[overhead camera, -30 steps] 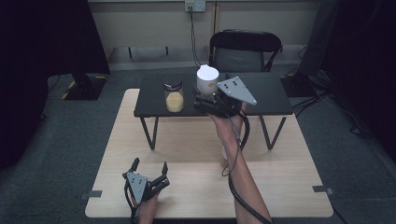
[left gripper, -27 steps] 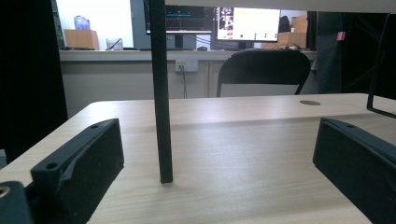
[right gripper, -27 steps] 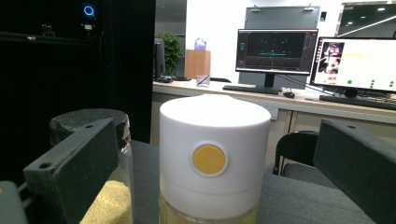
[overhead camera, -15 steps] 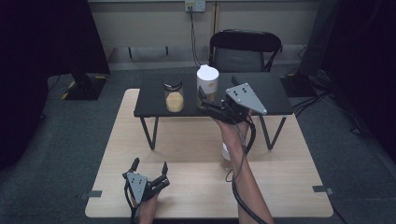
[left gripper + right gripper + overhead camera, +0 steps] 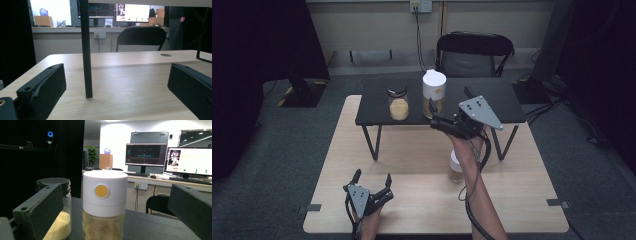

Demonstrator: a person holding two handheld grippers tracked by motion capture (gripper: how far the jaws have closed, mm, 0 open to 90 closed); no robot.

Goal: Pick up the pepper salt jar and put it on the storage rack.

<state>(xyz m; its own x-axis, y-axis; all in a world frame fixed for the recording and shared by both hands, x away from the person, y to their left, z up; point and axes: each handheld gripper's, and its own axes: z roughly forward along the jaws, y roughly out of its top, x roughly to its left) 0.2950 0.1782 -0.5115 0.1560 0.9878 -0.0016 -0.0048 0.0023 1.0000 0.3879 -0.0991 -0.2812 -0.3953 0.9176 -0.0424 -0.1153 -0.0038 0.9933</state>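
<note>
Right gripper [image 5: 438,116] held spread just before white-capped jar [image 5: 434,95], jar placed near front edge of black shelf [image 5: 502,100], dark-lidded jar [image 5: 398,102] beside it, left gripper [image 5: 372,181] spread, rested low on wooden table [image 5: 522,170]

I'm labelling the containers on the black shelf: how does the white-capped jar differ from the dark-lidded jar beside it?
The white-capped jar stands taller than the dark-lidded jar. The first has a tall white cap with a round yellow spot; the second has a low dark lid. The white-capped jar sits between the jaws of the open right gripper; the dark-lidded jar stands off to the side. Both are clear, upright and hold yellowish contents.
</note>
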